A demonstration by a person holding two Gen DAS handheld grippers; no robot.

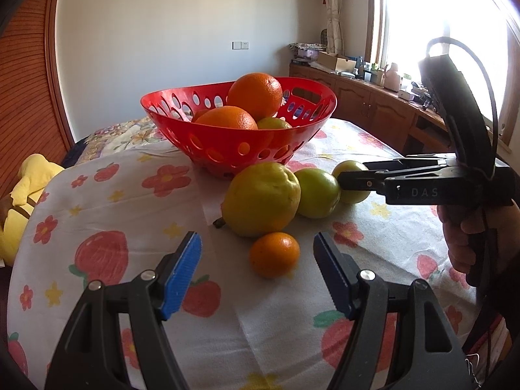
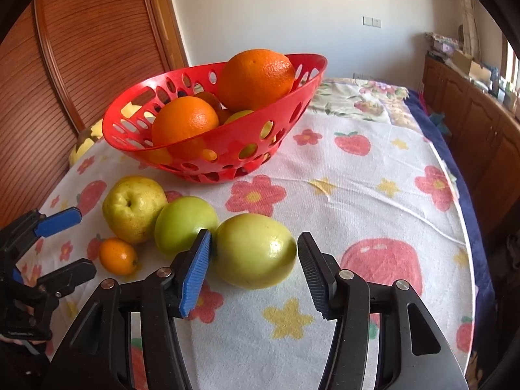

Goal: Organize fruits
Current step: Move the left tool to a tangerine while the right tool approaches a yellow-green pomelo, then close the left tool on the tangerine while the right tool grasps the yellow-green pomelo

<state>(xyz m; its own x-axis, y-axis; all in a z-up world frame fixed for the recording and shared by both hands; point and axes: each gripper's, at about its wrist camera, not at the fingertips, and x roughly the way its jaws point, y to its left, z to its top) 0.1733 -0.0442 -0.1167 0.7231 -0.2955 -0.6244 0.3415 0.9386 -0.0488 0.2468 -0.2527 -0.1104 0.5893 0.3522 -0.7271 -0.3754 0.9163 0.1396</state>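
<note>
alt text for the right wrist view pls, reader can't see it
The right gripper is open, its fingers either side of a green apple on a flowered cloth. Left of it lie another green apple, a yellow pear and a small orange; behind, a red basket holds oranges.

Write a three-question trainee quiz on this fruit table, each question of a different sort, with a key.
1. True or false: the small orange lies inside the red basket.
2. Which fruit sits between the right gripper fingers? A) the yellow pear B) the nearest green apple C) a large orange in the basket
3. Fill in: the left gripper is ____, with nothing between its pads.

Key
1. False; it lies on the flowered cloth in front of the left gripper.
2. B
3. open
</note>
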